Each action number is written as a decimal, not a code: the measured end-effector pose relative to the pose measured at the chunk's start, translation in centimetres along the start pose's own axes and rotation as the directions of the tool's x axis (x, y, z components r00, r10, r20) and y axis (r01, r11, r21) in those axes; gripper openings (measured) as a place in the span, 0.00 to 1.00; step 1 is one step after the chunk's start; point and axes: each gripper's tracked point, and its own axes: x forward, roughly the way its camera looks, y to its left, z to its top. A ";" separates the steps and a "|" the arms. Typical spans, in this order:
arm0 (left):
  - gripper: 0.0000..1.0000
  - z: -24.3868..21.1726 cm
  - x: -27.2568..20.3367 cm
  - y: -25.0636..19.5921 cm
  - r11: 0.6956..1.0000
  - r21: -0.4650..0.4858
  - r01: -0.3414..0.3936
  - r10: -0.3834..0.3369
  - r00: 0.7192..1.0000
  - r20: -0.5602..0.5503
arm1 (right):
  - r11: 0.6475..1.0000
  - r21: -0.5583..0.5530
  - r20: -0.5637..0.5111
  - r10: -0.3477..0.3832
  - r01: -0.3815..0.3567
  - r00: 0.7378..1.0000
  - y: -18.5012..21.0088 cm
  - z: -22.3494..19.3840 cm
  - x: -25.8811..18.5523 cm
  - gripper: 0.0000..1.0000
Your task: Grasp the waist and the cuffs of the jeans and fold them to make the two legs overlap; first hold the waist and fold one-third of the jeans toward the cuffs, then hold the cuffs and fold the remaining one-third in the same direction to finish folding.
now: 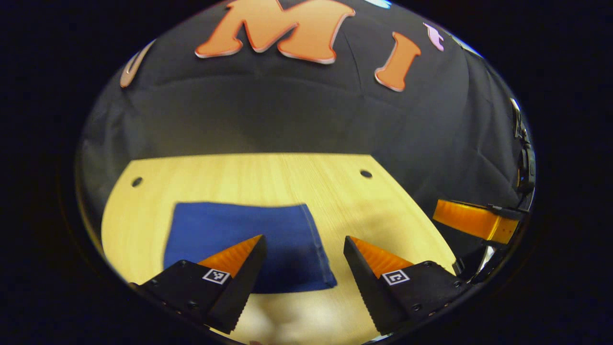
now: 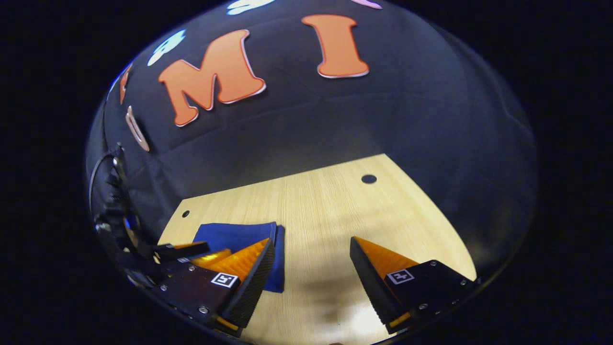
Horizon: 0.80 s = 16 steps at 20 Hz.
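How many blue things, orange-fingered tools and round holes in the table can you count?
Blue things: 1, the folded jeans.
Tools: 2, the left tool and the right tool, both open and empty.
Holes in the table: 2, one and another.
Total: 5.

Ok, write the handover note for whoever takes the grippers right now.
Left gripper: open, holds nothing, above the near edge of the jeans.
Right gripper: open, holds nothing, over bare table to the right of the jeans.
Jeans: a compact blue rectangle lying flat on the table, stacked layer edges showing along its right side.
Done: judging by the shape, the folds look finished; neither waist nor cuffs can be told apart.
Left: probably nothing but to check the stack is neat and draw both grippers away.
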 end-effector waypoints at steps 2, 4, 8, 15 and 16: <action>0.99 2.7 -3.3 2.5 0.998 -0.014 -0.059 0.060 0.993 0.105 | 0.999 -0.045 0.061 -0.015 0.017 0.998 1.1 2.1 -0.7 0.98; 0.98 4.0 -6.3 3.8 0.995 -0.040 -0.086 0.092 0.979 0.181 | 0.998 -0.061 0.134 -0.025 0.034 0.991 2.4 4.4 -1.3 0.97; 0.98 3.3 -8.2 2.9 0.981 -0.060 -0.184 0.194 0.910 0.367 | 0.994 -0.106 0.298 0.013 0.020 0.955 6.0 8.8 -3.6 0.97; 0.97 3.5 -9.7 2.7 0.962 -0.058 -0.266 0.255 0.805 0.535 | 0.990 -0.144 0.458 0.060 0.007 0.887 10.8 11.0 -7.5 0.96; 0.97 3.4 -10.1 2.6 0.959 -0.059 -0.276 0.262 0.791 0.553 | 0.988 -0.154 0.460 0.056 0.017 0.886 11.2 10.8 -7.6 0.96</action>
